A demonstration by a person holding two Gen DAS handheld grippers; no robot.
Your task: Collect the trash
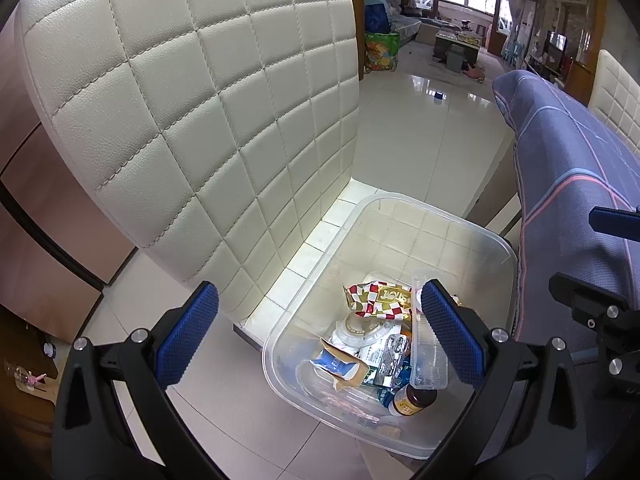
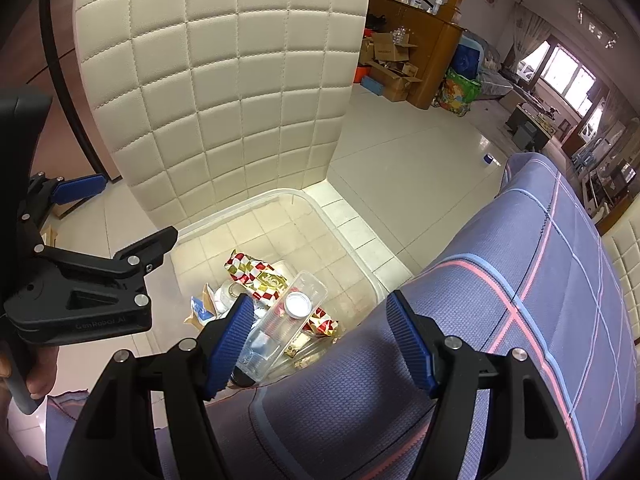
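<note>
Glossy floor tiles carry a clear plastic bin (image 1: 476,236) beside a quilted chair; its trash includes a clear plastic bottle (image 2: 280,324) running from near edge toward far edge, directly below the right hand-held gripper (image 2: 320,340), whose jaws stand apart, empty; the left hand-held gripper (image 1: 320,332) gapes empty too
</note>
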